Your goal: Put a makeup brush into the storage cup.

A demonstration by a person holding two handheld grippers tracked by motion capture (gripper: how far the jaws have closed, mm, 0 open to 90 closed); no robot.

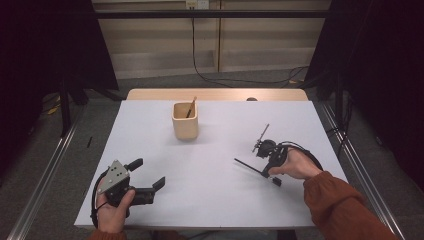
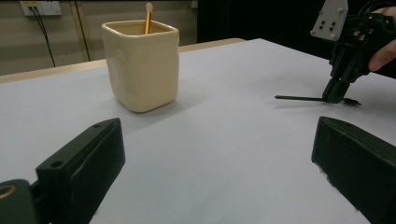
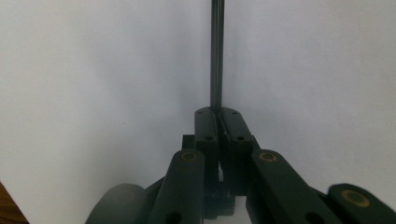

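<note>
No text, label, brand, number or sign can be read anywhere in these views.

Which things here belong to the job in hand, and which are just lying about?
Part of the job:
- thin black stick, clamped in the shut right gripper low over the table
- cream cup, already holding a wooden stick

Just about:
- left gripper, open, resting near the table's front edge
- white table
- black cables on the floor behind
</note>
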